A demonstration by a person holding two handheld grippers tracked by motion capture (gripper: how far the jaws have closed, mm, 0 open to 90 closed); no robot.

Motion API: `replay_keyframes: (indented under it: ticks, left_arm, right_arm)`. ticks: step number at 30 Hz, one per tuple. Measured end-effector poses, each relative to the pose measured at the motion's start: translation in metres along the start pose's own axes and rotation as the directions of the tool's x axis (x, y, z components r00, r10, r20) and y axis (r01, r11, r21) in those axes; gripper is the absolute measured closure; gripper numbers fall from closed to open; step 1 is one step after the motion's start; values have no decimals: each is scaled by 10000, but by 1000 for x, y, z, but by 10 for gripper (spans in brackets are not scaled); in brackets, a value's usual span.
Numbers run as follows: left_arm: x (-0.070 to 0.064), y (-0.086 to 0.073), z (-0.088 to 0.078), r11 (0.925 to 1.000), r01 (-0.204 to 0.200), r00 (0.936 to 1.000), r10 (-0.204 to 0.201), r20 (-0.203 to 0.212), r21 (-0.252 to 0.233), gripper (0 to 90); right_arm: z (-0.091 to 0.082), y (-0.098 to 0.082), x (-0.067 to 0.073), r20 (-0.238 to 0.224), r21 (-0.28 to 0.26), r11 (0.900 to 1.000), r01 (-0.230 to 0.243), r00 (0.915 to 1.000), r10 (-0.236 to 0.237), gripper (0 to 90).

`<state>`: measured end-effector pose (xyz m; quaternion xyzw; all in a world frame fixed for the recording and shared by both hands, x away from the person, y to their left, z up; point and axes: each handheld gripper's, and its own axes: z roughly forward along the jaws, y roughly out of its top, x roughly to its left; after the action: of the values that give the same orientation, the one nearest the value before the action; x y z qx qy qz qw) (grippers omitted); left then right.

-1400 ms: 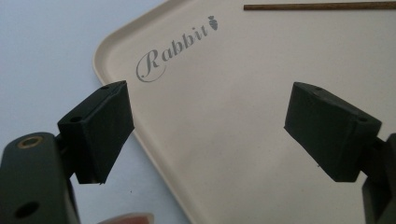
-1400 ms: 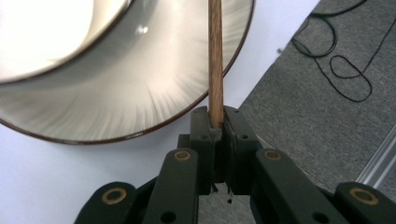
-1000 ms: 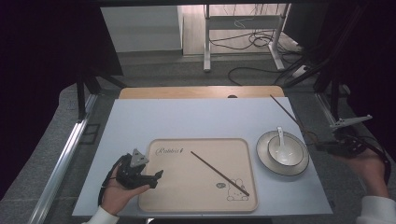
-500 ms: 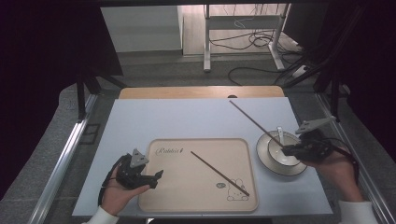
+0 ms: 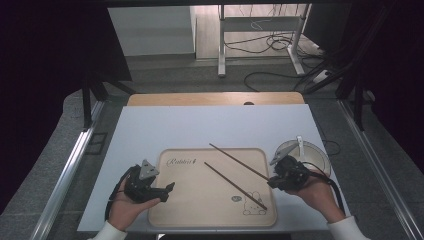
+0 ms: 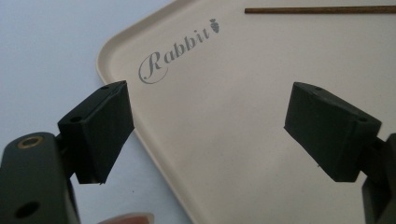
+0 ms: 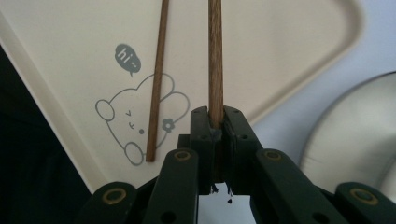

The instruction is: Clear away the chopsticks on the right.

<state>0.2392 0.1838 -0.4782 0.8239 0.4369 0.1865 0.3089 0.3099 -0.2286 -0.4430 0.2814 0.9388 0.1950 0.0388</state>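
A beige tray (image 5: 200, 215) printed with "Rabbit" and a bunny lies on the white table. One brown chopstick (image 5: 235, 185) rests diagonally on the tray. My right gripper (image 5: 275, 181) is shut on the end of a second chopstick (image 5: 237, 160), which slants up and left over the tray; in the right gripper view that chopstick (image 7: 215, 60) rises from the closed jaws beside the lying chopstick (image 7: 157, 79). My left gripper (image 5: 169, 188) stands open at the tray's left edge, and in the left gripper view its jaws (image 6: 205, 135) straddle bare tray (image 6: 243, 154).
A round metal plate (image 5: 320, 156) with a white spoon (image 5: 300, 145) sits right of the tray, just behind my right hand. A wooden board (image 5: 215, 98) borders the table's far edge. Metal rails run along both sides of the table.
My right gripper has carried the held chopstick leftward from the table's right edge, past the plate, to the tray's right side. The left gripper has stayed put.
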Motion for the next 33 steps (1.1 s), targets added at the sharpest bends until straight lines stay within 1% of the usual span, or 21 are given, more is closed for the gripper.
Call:
replay_keyframes:
  ticks: [2, 4, 6, 10, 12, 15, 16, 19, 21, 22, 24, 26, 27, 29, 31, 32, 33]
  left_arm:
    - [0, 0, 0, 10000, 4, 10000, -4, 2, 17, 154]
    - [0, 0, 0, 10000, -3, 10000, 3, 12, 12, 154]
    - [0, 0, 1, 10000, 22, 10000, -22, 18, -6, 154]
    - [0, 0, 0, 10000, -15, 10000, 15, 16, 12, 154]
    - [0, 0, 0, 10000, -10, 10000, 10, 11, 11, 154]
    - [0, 0, 0, 10000, -50, 10000, 50, 11, 53, 154]
    - [0, 0, 1, 10000, -41, 10000, 41, 18, 56, 154]
    - [0, 0, 1, 10000, -42, 10000, 42, 8, 58, 153]
    - [0, 0, 0, 10000, -47, 10000, 47, -6, 47, 154]
    - [0, 0, 0, 10000, -45, 10000, 45, -19, 57, 154]
    - [0, 0, 0, 10000, -50, 10000, 50, -13, 40, 153]
    - [0, 0, 0, 10000, -48, 10000, 48, -18, 41, 154]
    - [0, 1, 0, 10000, -44, 10000, 44, -26, 37, 154]
    - [0, 1, 0, 10000, 5, 10000, -5, -24, 25, 153]
    - [1, 1, -1, 10000, 25, 10000, -25, -30, -12, 153]
    - [1, 0, -1, 10000, 27, 10000, -27, -22, -27, 153]
    - [1, 0, -1, 10000, 38, 10000, -38, -10, -40, 153]
  right_arm:
    - [11, 1, 3, -44, 298, 9996, -28, 10000, 29, 825]
    - [21, 1, 5, 18, 647, 9979, 8, 10000, -9, 825]
    - [27, 2, 6, 24, 813, 9967, -60, 10000, 59, 825]
    - [37, 3, 11, 99, 1154, 9933, 47, 9999, -59, 824]
    - [39, 3, 12, 54, 1206, 9927, 58, 10000, -65, 823]
    - [44, 4, 15, 33, 1468, 9889, 225, 9997, -233, 817]
    - [45, 4, 16, -15, 1503, 9883, 276, 9996, -277, 805]
    - [45, 4, 20, -208, 1667, 9854, 334, 9993, -304, 712]
    - [42, 5, 22, -230, 1507, 9875, 452, 9988, -422, 684]
    - [39, 7, 23, -267, 1322, 9900, 491, 9986, -460, 660]
    - [31, 13, 26, -66, 653, 9958, 648, 9979, -645, 592]
    - [28, 21, 30, -93, 25, 9973, 729, 9973, -729, 525]
    - [27, 27, 33, -109, -327, 9967, 742, 9972, -746, 490]
    - [28, 42, 38, -238, -973, 9925, 739, 9968, -765, 453]
    - [35, 59, 42, -558, -1330, 9887, 695, 9954, -775, 435]
    - [41, 71, 44, -682, -1385, 9880, 678, 9946, -778, 434]
    - [45, 78, 44, -735, -1361, 9883, 688, 9941, -793, 440]
